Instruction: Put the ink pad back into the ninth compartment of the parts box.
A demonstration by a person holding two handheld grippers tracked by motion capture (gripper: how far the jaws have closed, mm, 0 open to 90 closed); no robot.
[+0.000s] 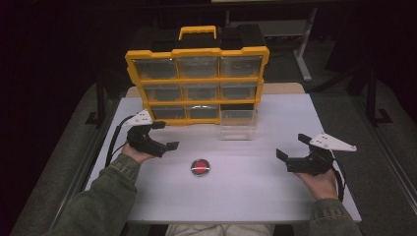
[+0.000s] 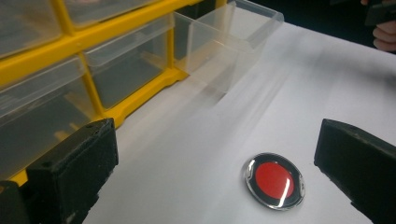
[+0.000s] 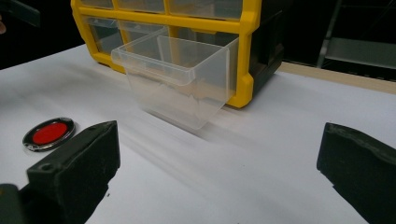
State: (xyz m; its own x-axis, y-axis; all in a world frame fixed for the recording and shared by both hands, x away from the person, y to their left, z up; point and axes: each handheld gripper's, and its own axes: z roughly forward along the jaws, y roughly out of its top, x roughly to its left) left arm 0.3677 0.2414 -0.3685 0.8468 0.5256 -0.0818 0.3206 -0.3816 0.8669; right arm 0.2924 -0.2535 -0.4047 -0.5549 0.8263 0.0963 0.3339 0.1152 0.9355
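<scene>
1. Dark surroundings frame a white surface [image 1: 162, 191] at the centre of the high view, with a yellow organizer [image 1: 196, 83] standing upright at its far edge, in the upper middle of the frame.
2. One clear drawer [image 1: 238, 124] is seen pulled forward out of the organizer's bottom right slot, open at the top and apparently empty.
3. A small round disc [image 1: 200, 167] with a red centre and a shiny rim lies flat on the surface at centre frame, between the two grippers and well apart from the drawer.
4. The left gripper [image 1: 164, 136], at centre left of the high view, is held with fingers wide and nothing between them; in the left gripper view the disc [image 2: 274, 180] sits low and right of centre between the black fingers.
5. The right gripper [image 1: 294, 148], at centre right, is likewise spread wide and empty.
6. The disc is judged light, stiff and thin; its glossy face and rim are likely slippery.
7. Because it lies flat, little edge is offered. A pinch across the rim, with the fingers brought down close to the surface on opposite sides, is judged the best hold.
</scene>
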